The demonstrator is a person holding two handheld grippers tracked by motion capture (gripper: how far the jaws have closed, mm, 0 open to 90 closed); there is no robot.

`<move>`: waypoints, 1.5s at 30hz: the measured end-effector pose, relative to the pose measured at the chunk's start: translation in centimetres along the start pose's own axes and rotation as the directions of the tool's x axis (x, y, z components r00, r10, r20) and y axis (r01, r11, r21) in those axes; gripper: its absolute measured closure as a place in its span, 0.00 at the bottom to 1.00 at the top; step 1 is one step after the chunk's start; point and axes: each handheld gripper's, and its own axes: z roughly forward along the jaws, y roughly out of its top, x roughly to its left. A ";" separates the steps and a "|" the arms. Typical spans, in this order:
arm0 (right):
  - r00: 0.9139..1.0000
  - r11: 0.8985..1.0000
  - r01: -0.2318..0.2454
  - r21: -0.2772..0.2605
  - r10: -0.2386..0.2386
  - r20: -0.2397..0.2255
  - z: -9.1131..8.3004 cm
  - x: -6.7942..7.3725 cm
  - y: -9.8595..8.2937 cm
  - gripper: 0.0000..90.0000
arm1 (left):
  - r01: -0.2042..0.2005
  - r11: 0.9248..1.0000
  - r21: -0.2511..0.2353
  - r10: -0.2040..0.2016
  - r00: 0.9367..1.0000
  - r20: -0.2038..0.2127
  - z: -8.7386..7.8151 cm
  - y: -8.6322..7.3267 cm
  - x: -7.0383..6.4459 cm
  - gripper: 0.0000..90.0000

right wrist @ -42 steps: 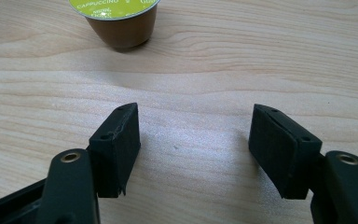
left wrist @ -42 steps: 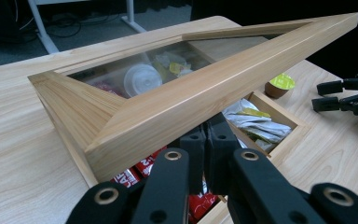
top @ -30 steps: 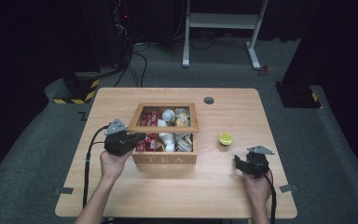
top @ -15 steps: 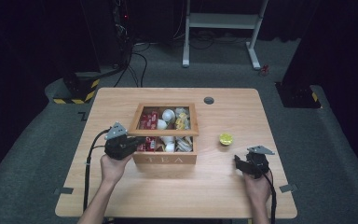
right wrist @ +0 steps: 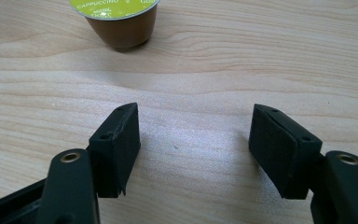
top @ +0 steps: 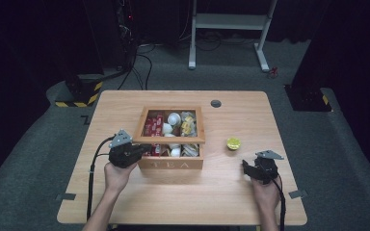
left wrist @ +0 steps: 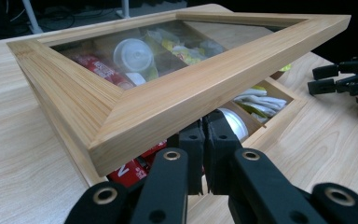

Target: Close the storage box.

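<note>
Change since earlier: left gripper (top: 142,147) has pushed further in under the front edge of the lid (top: 170,139), and the lid now stands a little more raised; the right gripper (top: 248,168) rests at the same place.
Step in hand: as I judge, opening the tea box (top: 171,163) by lifting its glass lid from below.
Lid: wooden frame with a window, hinged at the far side, front edge lifted off the box and tilted up in the left gripper view (left wrist: 205,84).
Box: middle of the table (top: 125,202), with red packets (left wrist: 130,170), white pods and yellow sachets inside.
How to do it well: keep the jaws under the frame and follow the arc of the hinge slowly upward, so the lid does not slip off and fall back.
Left tongs: jaws closed together with almost no gap, holding nothing, only pressing up on the underside of the lid (left wrist: 204,144).
Right tongs: jaws wide apart and empty, low over the bare table (right wrist: 193,140).
Capsule: green-topped cappuccino pod (right wrist: 121,21) just ahead of the right jaws, not touched.
</note>
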 end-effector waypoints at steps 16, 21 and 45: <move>1.000 1.000 0.000 0.000 0.000 0.000 0.0 0.0 0.0 0.37 | 0.011 1.000 0.014 -0.011 1.000 0.005 0.4 -1.1 -0.2 0.96; 1.000 1.000 0.000 0.000 0.000 0.000 0.0 0.0 0.0 0.37 | 0.008 1.000 0.022 -0.008 1.000 0.004 0.4 -1.4 -0.2 0.95; 1.000 1.000 0.000 0.000 0.000 0.000 0.0 0.0 0.0 0.37 | 0.000 0.999 0.046 -0.001 1.000 0.011 0.9 -2.9 -0.6 0.93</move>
